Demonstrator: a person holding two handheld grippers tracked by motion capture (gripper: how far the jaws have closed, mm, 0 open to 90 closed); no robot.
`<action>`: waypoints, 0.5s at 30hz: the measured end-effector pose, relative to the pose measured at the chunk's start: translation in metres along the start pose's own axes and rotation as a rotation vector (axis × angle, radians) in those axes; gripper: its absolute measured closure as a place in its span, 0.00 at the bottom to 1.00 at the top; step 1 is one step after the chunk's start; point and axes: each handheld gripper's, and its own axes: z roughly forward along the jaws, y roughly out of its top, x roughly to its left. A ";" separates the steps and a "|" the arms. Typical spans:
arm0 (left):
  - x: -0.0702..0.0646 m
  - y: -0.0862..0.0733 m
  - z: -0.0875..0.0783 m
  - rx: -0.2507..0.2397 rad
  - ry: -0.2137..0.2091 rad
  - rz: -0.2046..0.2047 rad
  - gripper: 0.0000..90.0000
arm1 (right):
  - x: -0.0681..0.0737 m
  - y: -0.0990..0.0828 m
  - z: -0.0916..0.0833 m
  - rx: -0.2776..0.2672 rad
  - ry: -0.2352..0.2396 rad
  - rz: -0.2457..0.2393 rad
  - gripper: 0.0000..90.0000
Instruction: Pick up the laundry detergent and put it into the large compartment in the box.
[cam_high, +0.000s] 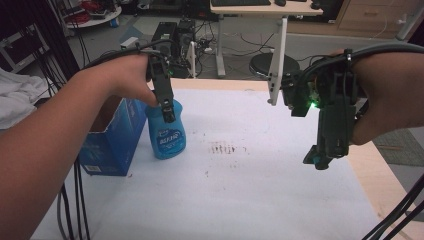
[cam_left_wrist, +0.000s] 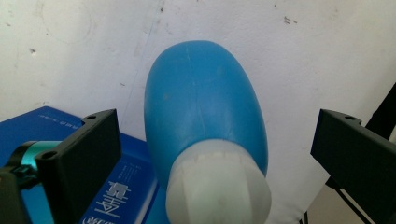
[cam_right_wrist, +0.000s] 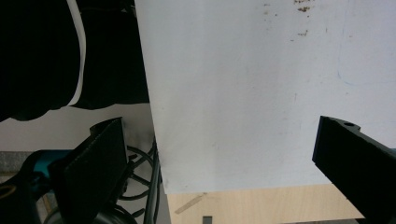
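Blue plastic bottle with a white cap (cam_left_wrist: 205, 126) stands upright, its long axis vertical and cap pointing up, near the left edge of the white-covered table (cam_high: 260, 200). The left gripper (cam_high: 169, 112) hangs directly above it, jaws spread wide on either side of the cap and apart from it, as the left gripper view shows. Just left of the bottle, at the table's left edge, sits an open blue cardboard box (cam_high: 112, 142) with white lettering. The right gripper (cam_high: 320, 159), held in the person's right hand (cam_high: 387, 95), hovers over the right side of the table with a green light glowing on its body; its jaws stand wide apart with nothing between them, above the white sheet's edge and a strip of bare wood.
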 end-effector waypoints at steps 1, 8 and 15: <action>-0.001 0.001 0.002 0.000 0.004 -0.007 0.02 | 0.000 0.000 0.000 0.000 0.001 -0.004 0.03; 0.001 0.000 0.008 -0.014 0.016 -0.024 0.02 | -0.001 0.000 0.002 -0.001 0.005 -0.003 0.03; 0.001 0.000 0.014 -0.010 0.011 -0.036 0.02 | -0.002 -0.001 0.003 -0.003 0.006 -0.002 0.03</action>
